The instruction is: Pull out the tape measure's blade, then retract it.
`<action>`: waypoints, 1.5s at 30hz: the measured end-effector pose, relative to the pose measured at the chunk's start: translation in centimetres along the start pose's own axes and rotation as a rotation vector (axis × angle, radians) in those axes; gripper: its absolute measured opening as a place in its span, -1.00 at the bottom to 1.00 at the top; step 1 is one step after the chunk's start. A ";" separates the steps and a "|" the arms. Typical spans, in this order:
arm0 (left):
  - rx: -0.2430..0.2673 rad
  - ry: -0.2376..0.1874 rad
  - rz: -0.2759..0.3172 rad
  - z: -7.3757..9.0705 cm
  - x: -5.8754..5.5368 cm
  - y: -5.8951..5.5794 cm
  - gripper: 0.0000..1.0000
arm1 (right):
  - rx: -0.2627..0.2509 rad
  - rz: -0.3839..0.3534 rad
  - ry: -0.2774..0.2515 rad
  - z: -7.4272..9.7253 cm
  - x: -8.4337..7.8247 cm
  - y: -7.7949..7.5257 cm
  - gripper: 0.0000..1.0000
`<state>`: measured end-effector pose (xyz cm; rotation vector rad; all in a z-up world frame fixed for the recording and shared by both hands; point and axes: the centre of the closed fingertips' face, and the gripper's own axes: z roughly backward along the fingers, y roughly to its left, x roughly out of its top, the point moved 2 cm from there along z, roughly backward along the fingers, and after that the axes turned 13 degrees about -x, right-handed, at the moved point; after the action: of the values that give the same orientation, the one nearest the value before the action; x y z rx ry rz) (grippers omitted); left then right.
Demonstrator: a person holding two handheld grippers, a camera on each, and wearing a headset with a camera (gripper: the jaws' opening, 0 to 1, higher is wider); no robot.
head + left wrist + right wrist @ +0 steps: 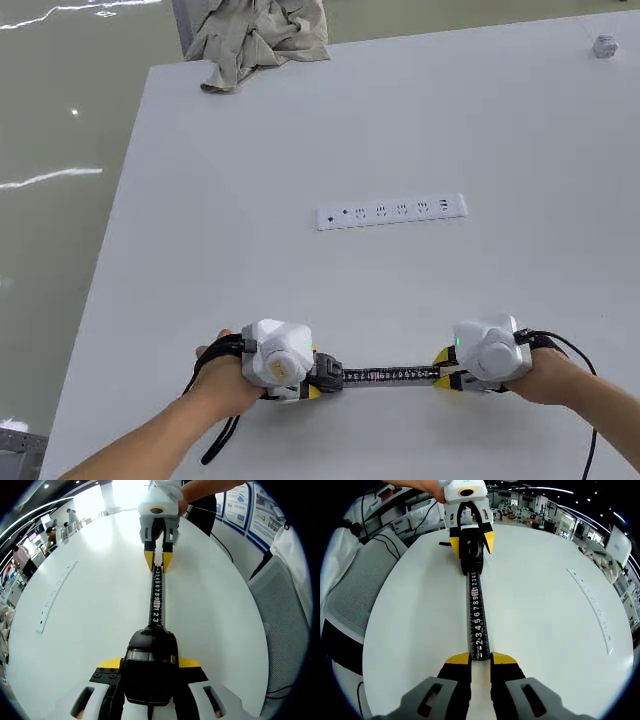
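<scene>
Got the tape measure [150,665] clamped by its case in my L gripper [318,378], on my side of the power strip [392,211]. Its blade [477,605] is pulled out a short way across the table [300,130], approx. parallel to that strip. My R gripper [480,658] has its jaws narrow, pinching the blade's end.

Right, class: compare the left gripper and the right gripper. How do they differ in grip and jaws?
The left gripper clamps the black case; the right gripper pinches the blade at its end. The left gripper's jaws stand wide around the black case; the right gripper's jaws are nearly together. Both are white with yellow tips and face each other along the blade.
</scene>
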<state>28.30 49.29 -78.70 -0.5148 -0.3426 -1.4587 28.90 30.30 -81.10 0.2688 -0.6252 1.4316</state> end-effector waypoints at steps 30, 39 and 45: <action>0.001 0.005 0.004 0.0 0.0 0.0 -0.30 | -0.009 -0.013 0.033 2.3 -3.3 -0.9 -0.74; 0.003 0.005 0.005 0.0 0.0 0.0 -0.30 | -0.015 -0.022 0.049 3.1 -4.7 -1.1 -0.74; 0.004 0.005 0.006 0.0 0.0 0.0 -0.30 | -0.018 -0.027 0.055 3.6 -5.1 -1.2 -0.74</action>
<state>28.28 49.27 -78.71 -0.5087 -0.3396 -1.4532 29.12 23.94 -80.78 0.2216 -0.5872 1.4025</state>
